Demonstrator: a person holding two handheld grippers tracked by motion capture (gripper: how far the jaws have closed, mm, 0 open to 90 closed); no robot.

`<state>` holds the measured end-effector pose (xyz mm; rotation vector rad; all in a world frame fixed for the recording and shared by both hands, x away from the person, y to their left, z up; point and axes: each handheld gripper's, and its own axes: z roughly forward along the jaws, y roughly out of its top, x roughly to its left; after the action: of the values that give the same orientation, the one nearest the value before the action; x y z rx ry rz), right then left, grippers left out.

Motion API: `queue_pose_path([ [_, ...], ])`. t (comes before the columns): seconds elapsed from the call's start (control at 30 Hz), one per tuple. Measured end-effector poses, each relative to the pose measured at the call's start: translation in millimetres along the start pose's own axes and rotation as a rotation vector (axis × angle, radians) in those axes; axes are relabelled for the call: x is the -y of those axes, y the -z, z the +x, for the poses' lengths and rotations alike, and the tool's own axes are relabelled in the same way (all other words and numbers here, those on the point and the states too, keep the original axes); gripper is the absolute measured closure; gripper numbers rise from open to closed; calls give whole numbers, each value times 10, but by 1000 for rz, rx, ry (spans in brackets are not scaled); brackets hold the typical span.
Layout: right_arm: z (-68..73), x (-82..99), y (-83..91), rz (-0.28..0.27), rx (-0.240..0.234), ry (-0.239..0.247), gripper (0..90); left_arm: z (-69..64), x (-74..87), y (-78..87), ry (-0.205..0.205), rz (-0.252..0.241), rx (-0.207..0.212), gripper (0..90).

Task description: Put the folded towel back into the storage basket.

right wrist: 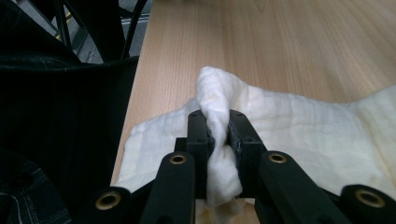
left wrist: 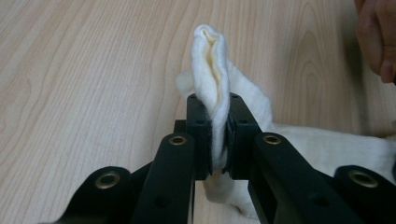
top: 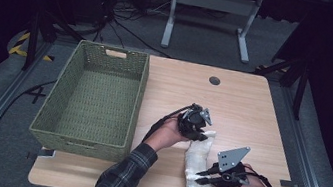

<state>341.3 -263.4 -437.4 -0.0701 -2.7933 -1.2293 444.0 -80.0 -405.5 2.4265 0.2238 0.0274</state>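
Note:
A white folded cloth (top: 194,184) lies on the wooden table (top: 238,105) near its front edge. My left gripper (top: 204,136) is shut on the cloth's far end; in the left gripper view a fold of cloth (left wrist: 210,60) sticks up from between the pads of the left gripper (left wrist: 217,128). My right gripper (top: 200,178) is shut on the cloth's near part from the right. In the right gripper view a bunched ridge of cloth (right wrist: 289,126) is pinched by the right gripper (right wrist: 218,133).
A green woven basket (top: 79,138) stands on the left part of the table, with nothing seen in it. A round cable hole (top: 214,80) sits at the table's back edge. A plaid sleeve (top: 123,175) crosses the front edge.

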Motion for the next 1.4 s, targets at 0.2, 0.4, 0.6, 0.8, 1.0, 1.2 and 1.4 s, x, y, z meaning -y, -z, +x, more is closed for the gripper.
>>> queue_pose_path([
  [0.2,-40,-132,85,-25,9,5,812,-44,-26,195,11,-19,0,829],
  [0.4,-83,-317,131,-31,10,29,812,-73,-87,473,21,-33,-7,830],
  [0.6,-138,-487,172,-31,14,48,812,-69,-116,693,26,-45,-24,831],
  [0.8,-190,-729,237,-41,15,77,812,-42,-119,955,28,-46,-61,831],
  [1.0,-279,-975,236,-50,21,94,812,26,-80,1258,29,-57,-97,831],
  [1.2,-367,-1246,202,-62,29,112,812,124,-41,1538,23,-67,-120,831],
  [1.4,-492,-1587,175,-86,41,118,812,264,35,1834,13,-73,-139,831],
])
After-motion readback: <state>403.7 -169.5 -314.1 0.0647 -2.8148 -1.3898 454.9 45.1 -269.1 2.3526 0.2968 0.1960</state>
